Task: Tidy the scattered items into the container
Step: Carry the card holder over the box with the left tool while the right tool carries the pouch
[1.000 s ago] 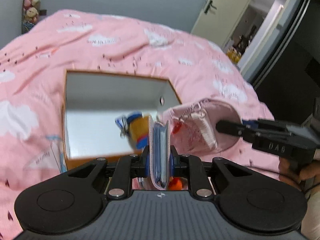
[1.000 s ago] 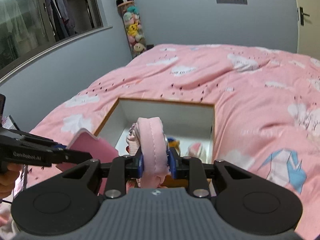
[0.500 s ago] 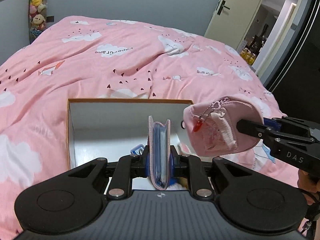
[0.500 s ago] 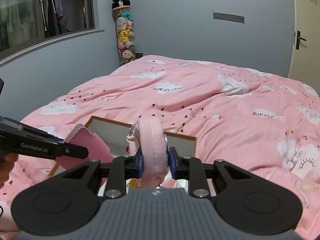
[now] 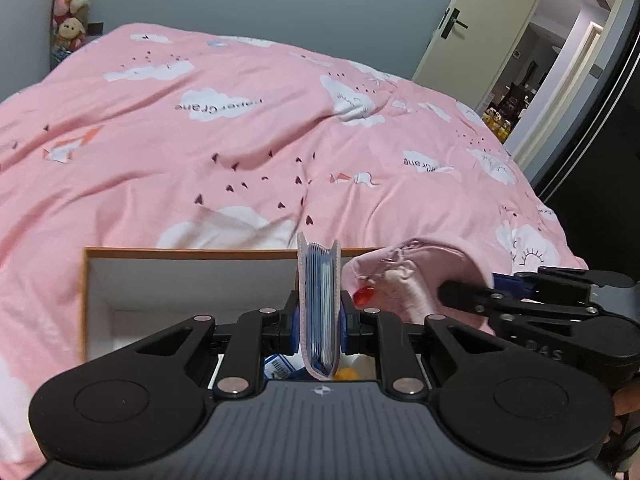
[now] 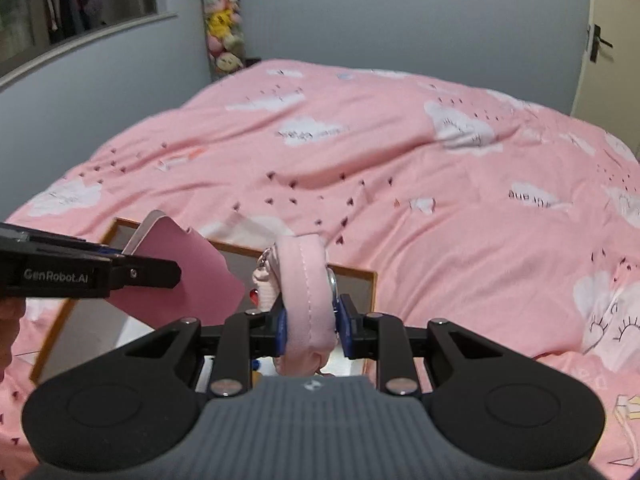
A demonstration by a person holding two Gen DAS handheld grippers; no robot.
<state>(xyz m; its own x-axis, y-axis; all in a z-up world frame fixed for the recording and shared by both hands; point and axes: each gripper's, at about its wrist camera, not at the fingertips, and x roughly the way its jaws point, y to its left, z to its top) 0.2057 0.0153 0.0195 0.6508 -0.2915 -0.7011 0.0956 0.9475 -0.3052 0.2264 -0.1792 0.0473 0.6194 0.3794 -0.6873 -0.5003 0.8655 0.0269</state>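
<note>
Over the box (image 5: pixel 192 254) on a pink-quilted bed, the left gripper (image 5: pixel 319 326) is clenched on a card holder (image 5: pixel 319 308) while the right gripper (image 6: pixel 309 326) clamps a pink pouch (image 6: pixel 306 300). Both loads should clear the rim before letting go. The left view alone shows the pouch's red charm (image 5: pixel 363 295); the right shows the holder's plain pink cover (image 6: pixel 180 272).

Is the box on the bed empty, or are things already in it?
Not empty. In the left wrist view a blue packet and something orange lie on the floor of the box, mostly hidden behind the gripper.
</note>
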